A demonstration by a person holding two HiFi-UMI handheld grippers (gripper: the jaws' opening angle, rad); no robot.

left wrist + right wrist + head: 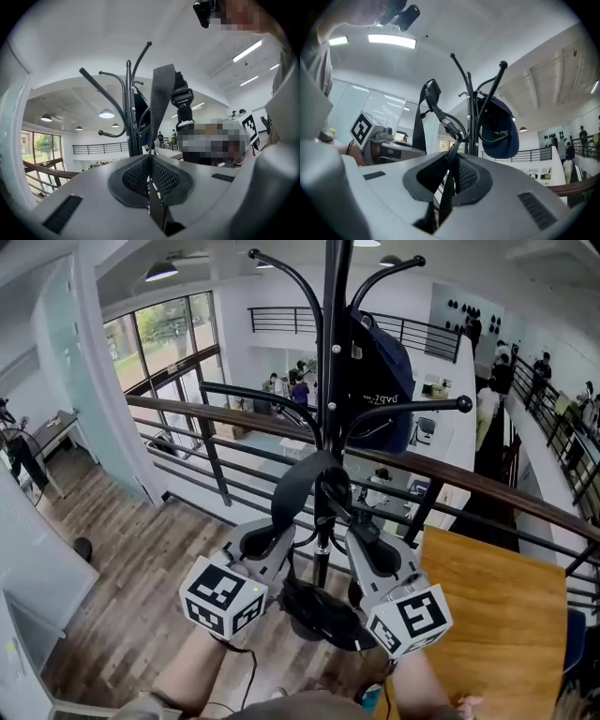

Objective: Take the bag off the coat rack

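Note:
A black coat rack (333,352) stands right in front of me by the railing. A wide black strap (295,488) loops up against the pole, and the black bag (319,610) hangs low between my two grippers. My left gripper (270,538) is shut on the strap (161,96), which rises from its jaws (150,161). My right gripper (361,540) is shut on another part of the strap (449,180), with a buckle (432,91) showing above. Whether the strap still rests on a hook is hidden behind the pole.
A navy cap-like item (380,381) hangs on an upper right hook (499,129). A wooden handrail (187,413) with black bars runs behind the rack. A wooden table (497,615) lies at the right. People stand on the floor below and on the right walkway.

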